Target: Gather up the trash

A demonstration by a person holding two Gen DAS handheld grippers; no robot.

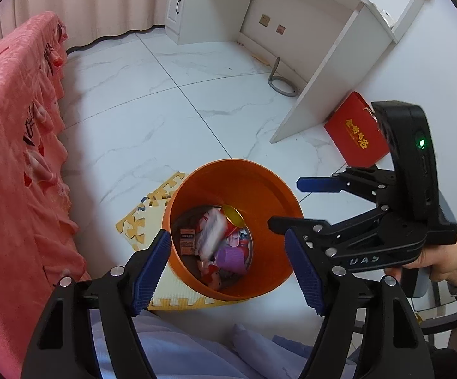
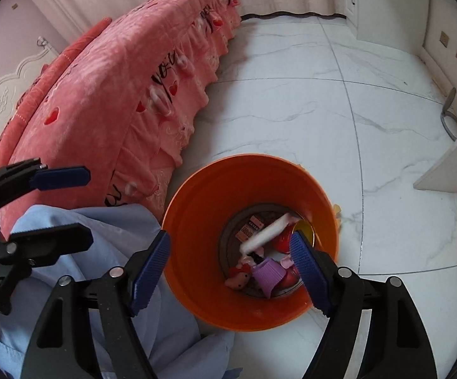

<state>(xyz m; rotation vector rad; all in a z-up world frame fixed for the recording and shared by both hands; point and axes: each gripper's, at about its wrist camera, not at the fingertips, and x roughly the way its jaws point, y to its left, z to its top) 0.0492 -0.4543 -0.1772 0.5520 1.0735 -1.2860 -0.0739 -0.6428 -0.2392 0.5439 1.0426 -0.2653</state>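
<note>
An orange bin (image 1: 260, 183) stands on the floor below both grippers. Inside lie a blurred white wrapper (image 1: 211, 233), a purple ribbed cup (image 1: 231, 257), a yellow lid (image 1: 233, 214), a small brown box (image 1: 187, 241) and pink and red scraps. My left gripper (image 1: 228, 271) hangs open over the bin's near rim with nothing between its blue pads. My right gripper (image 1: 291, 203), in a person's hand, is open above the bin's right side. In the right wrist view the right gripper (image 2: 228, 271) is open over the bin (image 2: 196, 221) and the white wrapper (image 2: 267, 232) lies loose below; the left gripper (image 2: 70, 207) shows open at the left.
A pink bed cover (image 1: 13, 158) runs along the left. A yellow foam puzzle mat (image 1: 140, 218) lies under the bin. A red bag (image 1: 354, 132) leans beside a white desk panel (image 1: 316, 94). Light blue cloth (image 2: 102, 237) lies near the bin. A grey hoop (image 1: 280, 82) rests under the desk.
</note>
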